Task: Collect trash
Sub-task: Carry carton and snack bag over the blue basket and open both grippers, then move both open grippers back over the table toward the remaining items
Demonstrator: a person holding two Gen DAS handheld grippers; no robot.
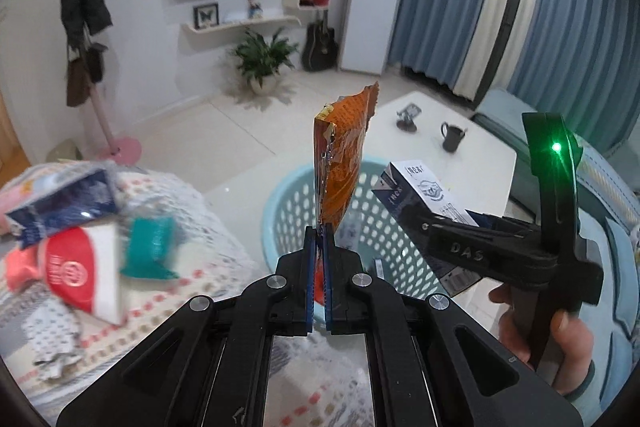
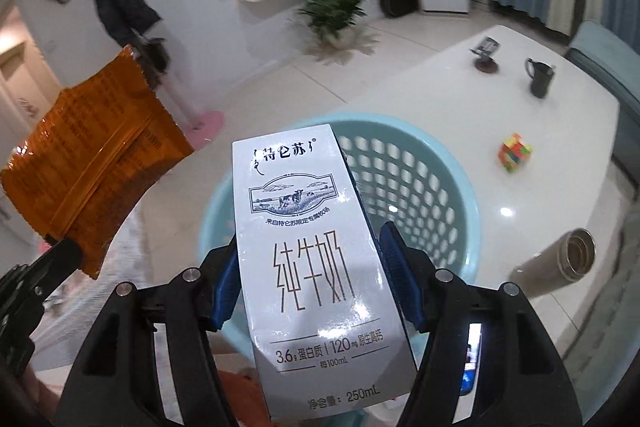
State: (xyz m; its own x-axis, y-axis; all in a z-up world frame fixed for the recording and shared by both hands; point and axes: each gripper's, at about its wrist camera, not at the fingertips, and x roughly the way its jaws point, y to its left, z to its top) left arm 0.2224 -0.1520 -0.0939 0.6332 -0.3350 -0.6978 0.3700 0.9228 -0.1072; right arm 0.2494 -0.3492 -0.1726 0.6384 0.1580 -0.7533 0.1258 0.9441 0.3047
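Both hands are loaded up over the light blue laundry basket [image 2: 452, 187]. The left gripper [image 1: 319, 231] has its jaws pinched together on the bottom edge of an orange snack wrapper [image 1: 344, 155], which sticks straight up above the basket's near rim. The right gripper [image 2: 310, 255] is clamped on a white milk carton [image 2: 308, 239], blue pads pressing its two sides, with the carton's top end hanging over the basket opening. From the left camera the carton [image 1: 424, 187] sits just to the right of the wrapper, the two apart, not touching.

Stuff around: the basket is on the floor against a white table [image 2: 440, 87] that has a dark mug [image 2: 540, 79], a colourful puzzle cube [image 2: 515, 152] and a steel flask [image 2: 560, 263] lying on its side. On the left there's a patterned cloth [image 1: 200, 287] with more packets, including a red-and-white one [image 1: 80, 271] and a teal one [image 1: 150, 247], blurry. Nothing sits between either item and the basket opening.
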